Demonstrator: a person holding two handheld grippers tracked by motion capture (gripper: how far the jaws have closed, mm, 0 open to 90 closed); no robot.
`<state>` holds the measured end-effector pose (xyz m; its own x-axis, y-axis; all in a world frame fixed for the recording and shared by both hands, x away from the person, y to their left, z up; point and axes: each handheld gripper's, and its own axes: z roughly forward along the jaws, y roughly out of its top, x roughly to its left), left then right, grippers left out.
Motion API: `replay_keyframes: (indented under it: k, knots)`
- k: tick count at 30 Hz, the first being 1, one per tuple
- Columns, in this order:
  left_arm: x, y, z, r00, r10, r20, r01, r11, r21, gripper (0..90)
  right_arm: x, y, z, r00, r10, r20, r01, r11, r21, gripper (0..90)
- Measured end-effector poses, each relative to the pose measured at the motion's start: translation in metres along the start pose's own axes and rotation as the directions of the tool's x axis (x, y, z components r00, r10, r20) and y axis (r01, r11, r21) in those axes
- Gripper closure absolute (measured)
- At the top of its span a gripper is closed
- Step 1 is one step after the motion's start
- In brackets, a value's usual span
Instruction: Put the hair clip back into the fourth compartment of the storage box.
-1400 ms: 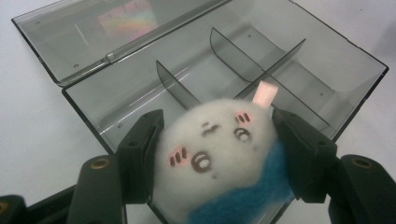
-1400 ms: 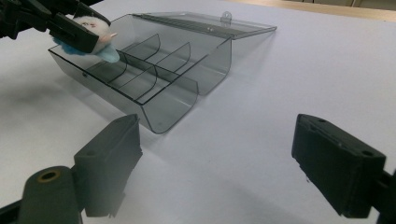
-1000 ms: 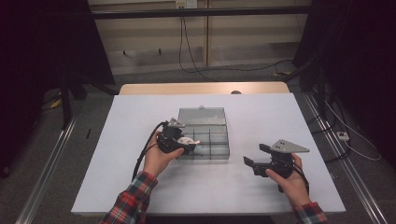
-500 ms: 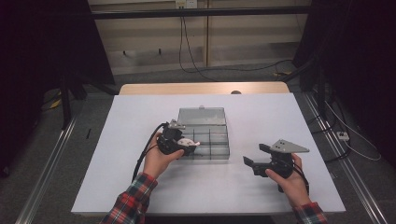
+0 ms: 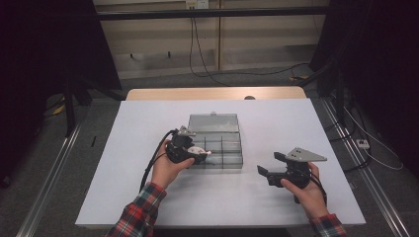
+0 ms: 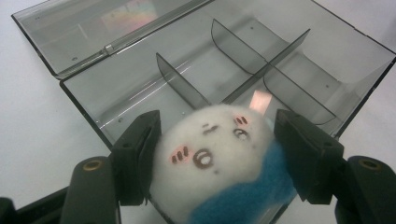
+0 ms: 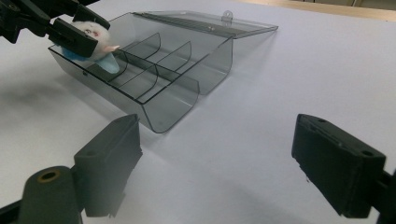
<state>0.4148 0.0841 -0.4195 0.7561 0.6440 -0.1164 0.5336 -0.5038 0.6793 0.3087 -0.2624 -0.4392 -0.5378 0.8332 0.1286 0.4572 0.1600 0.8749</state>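
The left tongs point(image 6: 212, 158) hold a little white and blue fuzzy toy point(image 6: 219, 163) just above the near left corner of the clear box point(image 5: 222, 143). The right tongs point(image 7: 219, 168) are wide with nothing in them, right of the box on the white desk point(image 5: 148, 123).

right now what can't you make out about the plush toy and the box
- Plush toy: its underside, cut off by the left gripper view's bottom edge; too small in the high view.
- Compartment under the toy in the clear box: hidden by the toy.
- Left hand-held gripper: whether its right pad touches the toy is unclear.
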Motion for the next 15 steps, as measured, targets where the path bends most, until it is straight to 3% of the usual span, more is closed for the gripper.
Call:
replay_keyframes:
  k: [15]
  knots:
    - [-0.0006, -0.0008, -0.0007, 1.0, 0.002, 0.006, -0.002, 1.0, 0.009, 31.1, 0.0, 0.0, 0.0, 1.0, -0.004, -0.002, 0.004, 1.0, -0.002, 15.0]
